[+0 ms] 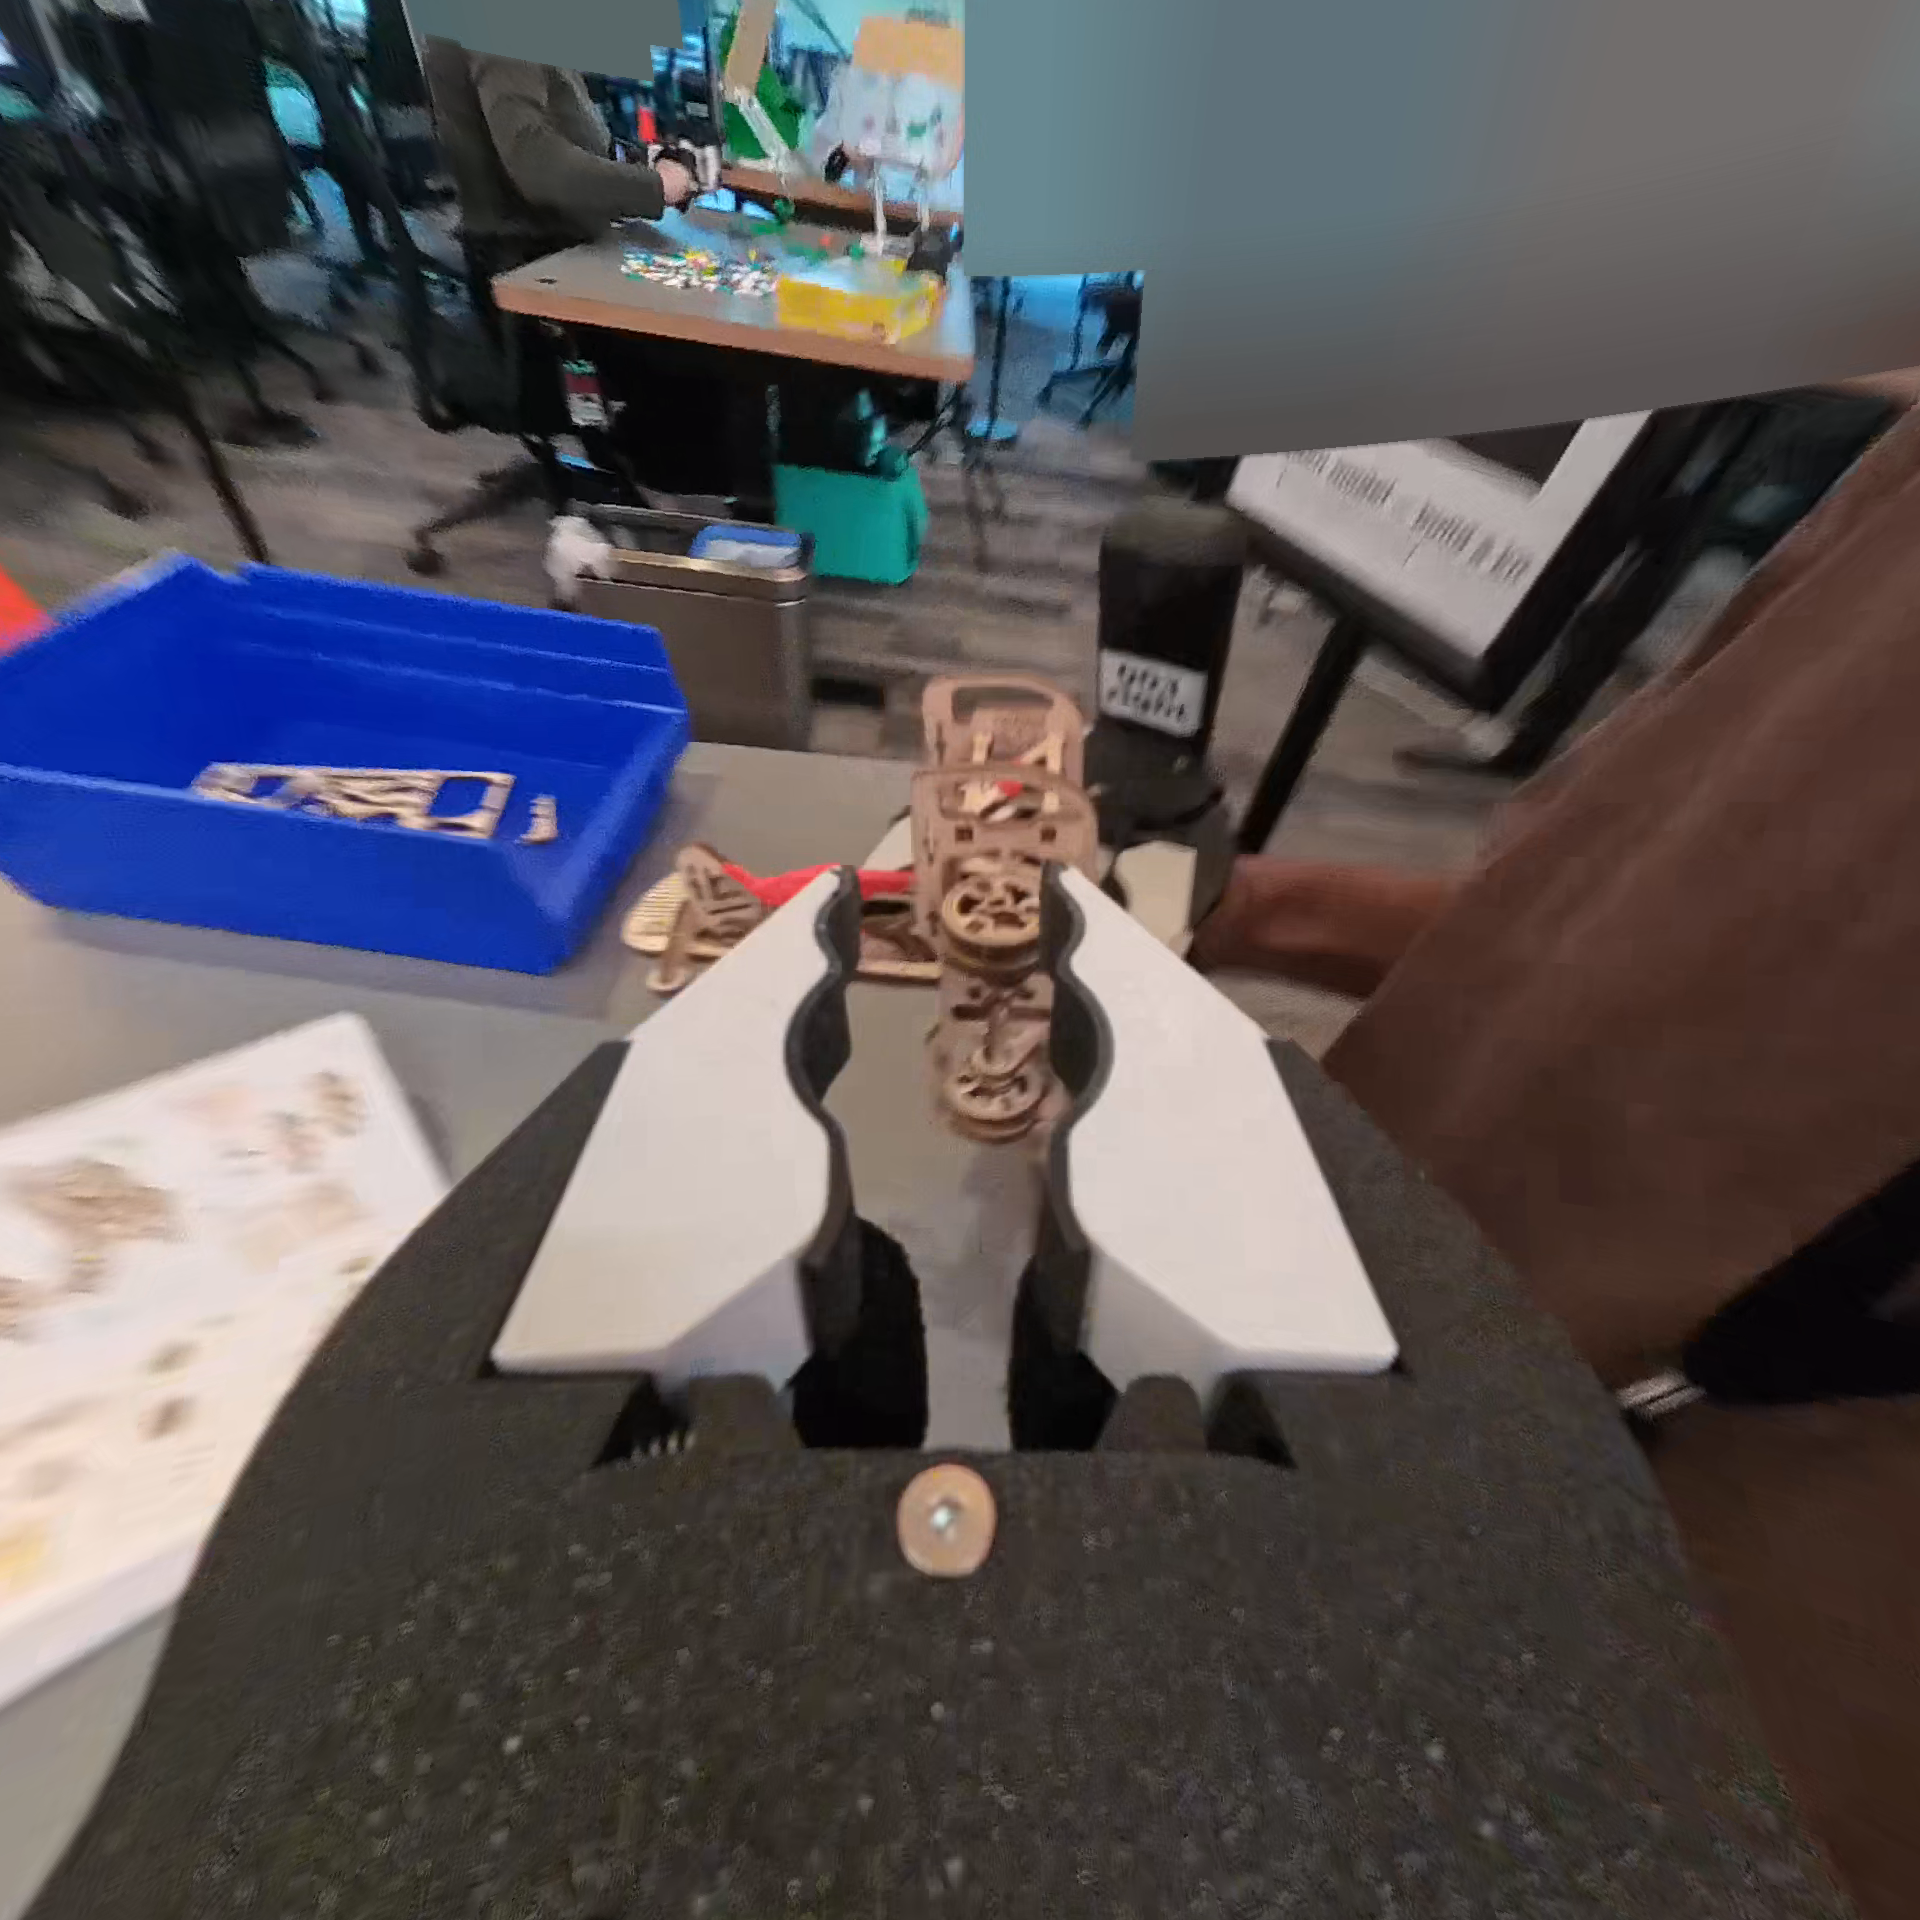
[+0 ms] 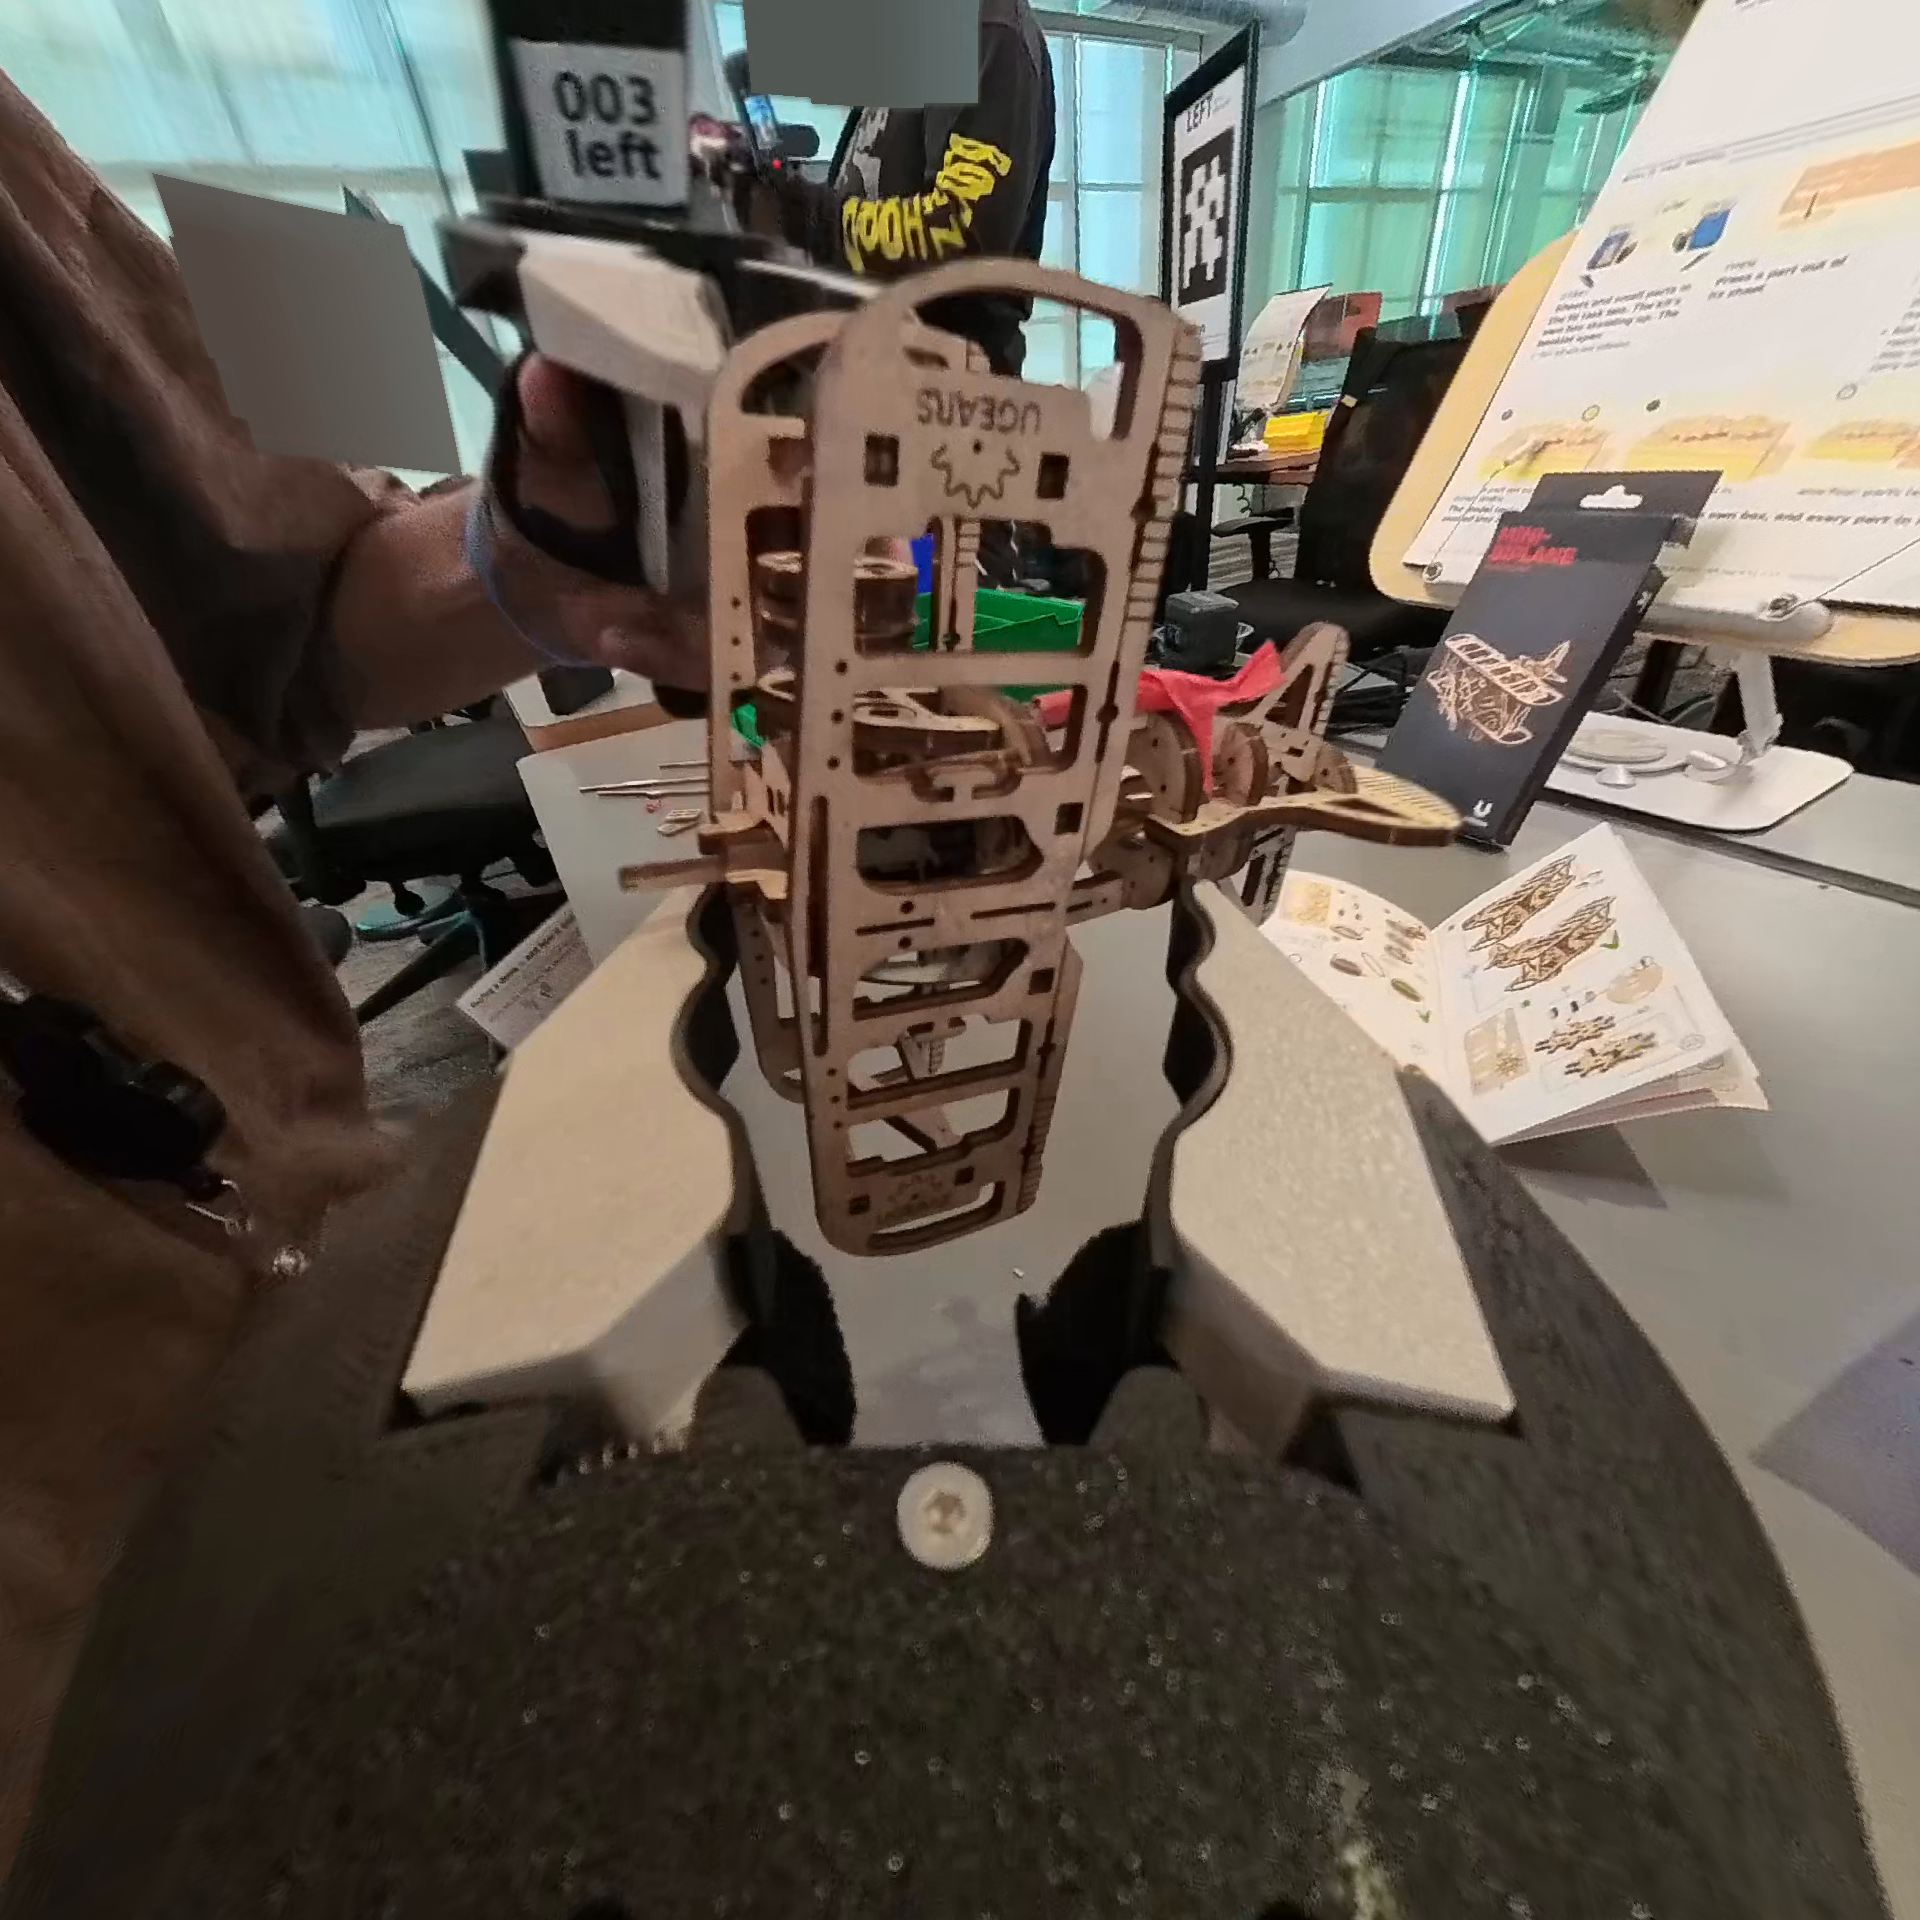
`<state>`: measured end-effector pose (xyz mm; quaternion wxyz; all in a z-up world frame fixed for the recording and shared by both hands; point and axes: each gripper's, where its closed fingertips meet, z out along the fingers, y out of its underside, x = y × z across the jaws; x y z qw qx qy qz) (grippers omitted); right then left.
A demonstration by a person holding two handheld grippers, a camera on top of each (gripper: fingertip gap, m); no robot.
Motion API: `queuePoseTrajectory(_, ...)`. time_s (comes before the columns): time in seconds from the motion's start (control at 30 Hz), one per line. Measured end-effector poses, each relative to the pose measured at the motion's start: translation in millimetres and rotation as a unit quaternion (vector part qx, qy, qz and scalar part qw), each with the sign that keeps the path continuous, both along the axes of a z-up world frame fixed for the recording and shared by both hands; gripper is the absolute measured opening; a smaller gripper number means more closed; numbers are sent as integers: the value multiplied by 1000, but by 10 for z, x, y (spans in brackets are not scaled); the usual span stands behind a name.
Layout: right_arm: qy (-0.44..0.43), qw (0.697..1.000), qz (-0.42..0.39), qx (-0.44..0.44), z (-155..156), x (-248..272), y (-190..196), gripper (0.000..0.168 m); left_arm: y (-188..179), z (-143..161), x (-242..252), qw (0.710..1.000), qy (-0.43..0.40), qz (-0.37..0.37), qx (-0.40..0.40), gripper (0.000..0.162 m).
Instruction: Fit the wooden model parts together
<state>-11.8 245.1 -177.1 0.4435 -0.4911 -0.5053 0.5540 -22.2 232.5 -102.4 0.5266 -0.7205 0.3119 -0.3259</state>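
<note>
While our right gripper (image 2: 940,1049) stands released around the model (image 2: 935,790), centre frame, we steady it; left gripper (image 1: 948,997), also released.

Tall windows (image 2: 1371,177) along the far side let in pale daylight. The floor (image 1: 1039,582) is grey, plank-patterned. Behind the grey tabletop (image 2: 1766,1299) stands a wood-edged desk (image 1: 727,322) strewn with small coloured bricks beside a yellow box (image 1: 857,301). A steel pedal bin (image 1: 707,613) sits below, near black office chairs (image 2: 416,821) and a teal container (image 1: 847,520).
</note>
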Motion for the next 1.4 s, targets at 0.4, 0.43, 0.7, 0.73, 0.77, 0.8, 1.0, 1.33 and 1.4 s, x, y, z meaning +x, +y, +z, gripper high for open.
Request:
queuePoseTrajectory(0.4, -28, 997, -27, 63, -99, -69, -4, 83, 77, -365, -86, 918, -203, 72, -332, 35)
queuePoseTrajectory(0.43, -30, 997, -27, 68, -106, -75, -8, 83, 43, -374, -67, 913, -211, 69, -341, 35)
queuePoseTrajectory(0.7, -34, 996, -23, 76, -148, -116, -31, 83, -81, -454, 7, 893, -245, 74, -370, 22)
queuePoseTrajectory(0.73, -34, 996, -23, 76, -153, -119, -32, 83, -79, -447, -3, 894, -247, 74, -367, 21)
queuePoseTrajectory(0.77, -34, 996, -24, 75, -157, -122, -29, 83, -77, -447, -14, 895, -246, 76, -364, 19)
queuePoseTrajectory(0.8, -34, 996, -23, 73, -160, -123, -26, 83, -82, -450, -18, 897, -243, 75, -362, 16)
queuePoseTrajectory(1.0, -36, 997, -19, 70, -164, -140, -44, 83, -96, -439, -6, 902, -238, 69, -353, 13)
queuePoseTrajectory(1.33, -68, 987, -50, 135, -145, -123, -31, 83, -144, -439, 11, 906, -212, 67, -360, 12)
queuePoseTrajectory(1.4, -90, 981, -63, 161, -143, -102, -18, 83, -163, -450, 14, 908, -203, 67, -360, 12)
